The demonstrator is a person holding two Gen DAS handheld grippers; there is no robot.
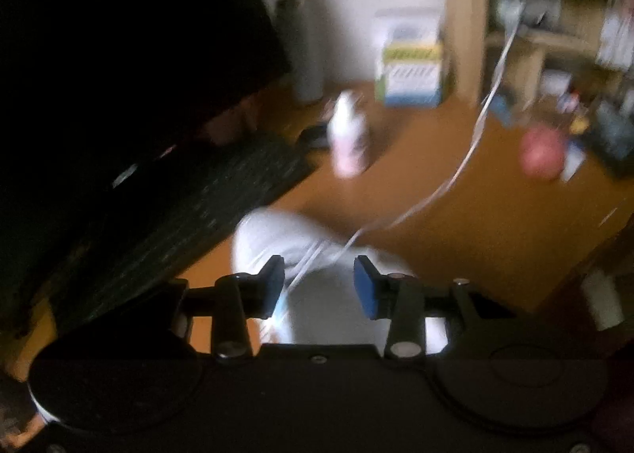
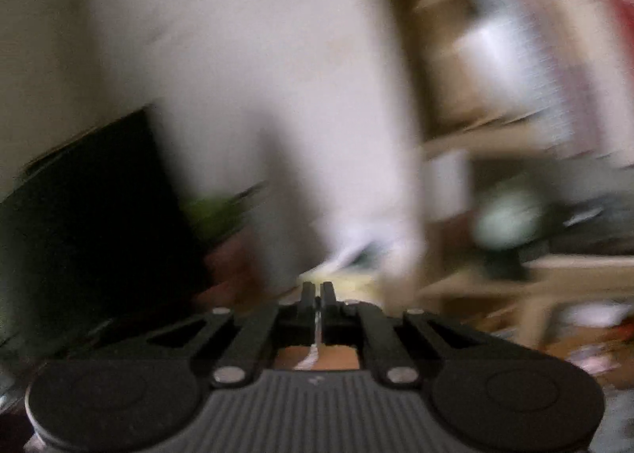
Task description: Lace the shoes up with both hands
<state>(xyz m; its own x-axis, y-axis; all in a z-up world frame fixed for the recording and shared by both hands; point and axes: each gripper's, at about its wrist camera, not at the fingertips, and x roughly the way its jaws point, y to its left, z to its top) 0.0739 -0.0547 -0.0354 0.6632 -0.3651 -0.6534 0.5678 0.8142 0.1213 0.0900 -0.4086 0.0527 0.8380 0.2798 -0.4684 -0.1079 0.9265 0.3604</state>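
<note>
Nearest the left wrist camera, the left hand-held gripper point(image 1: 319, 286) stands about half open over the white shoe point(image 1: 317, 275), its blue pads point(image 1: 366, 290) apart with a strand of the white lace point(image 1: 455, 172) running up between them, touching neither as far as the blur allows. That lace rises from the shoe on the orange-brown surface point(image 1: 455, 235) and stretches up and to the right to the right hand-held gripper point(image 1: 523, 3), small and blurred in that view. In the right wrist view the right hand-held gripper point(image 2: 318, 290) is closed tight, a thin white strip of lace point(image 2: 311, 358) pinched between its jaws. The step in hand appears to be drawing the lace through an eyelet and pulling out the slack. To do it well, the pull should probably stay steady and in line with the eyelet, the pinch firm, while the left side steadies the shoe or guards the strand so nothing twists or drags the shoe across the surface. Which eyelet is being worked is too blurred to tell.
</note>
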